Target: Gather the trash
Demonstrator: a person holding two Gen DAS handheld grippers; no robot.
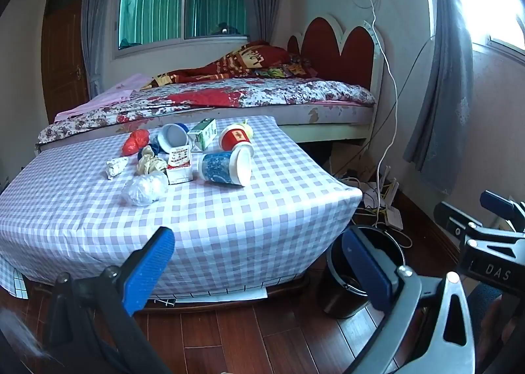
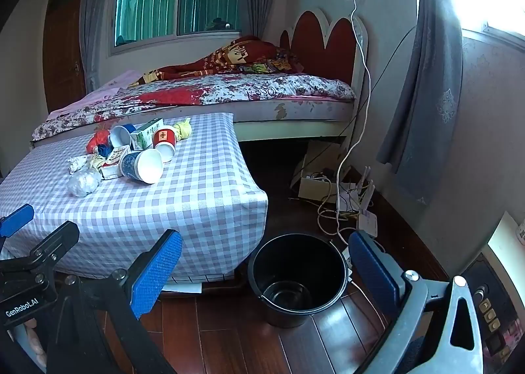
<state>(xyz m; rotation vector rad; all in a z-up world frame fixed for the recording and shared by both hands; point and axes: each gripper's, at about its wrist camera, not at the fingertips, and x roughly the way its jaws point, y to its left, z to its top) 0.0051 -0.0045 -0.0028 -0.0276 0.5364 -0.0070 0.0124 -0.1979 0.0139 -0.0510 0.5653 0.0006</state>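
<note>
Trash lies in a heap on the checked tablecloth (image 1: 229,219): a blue paper cup (image 1: 226,167) on its side, a red cup (image 1: 235,140), a white cup (image 1: 172,138), a green carton (image 1: 203,133), a small red-and-white box (image 1: 179,164), a clear plastic wad (image 1: 144,189), crumpled paper (image 1: 116,166) and a red bag (image 1: 135,141). The heap also shows in the right wrist view (image 2: 141,165). A black bucket (image 2: 297,275) stands empty on the floor by the table corner. My left gripper (image 1: 259,272) is open and empty, short of the table. My right gripper (image 2: 265,278) is open and empty above the bucket.
A bed (image 1: 229,98) with a red headboard stands behind the table. Cables and a router (image 2: 354,200) lie on the wooden floor by the right wall. Grey curtains (image 2: 423,78) hang at the right. A brown door (image 1: 62,58) is at the far left.
</note>
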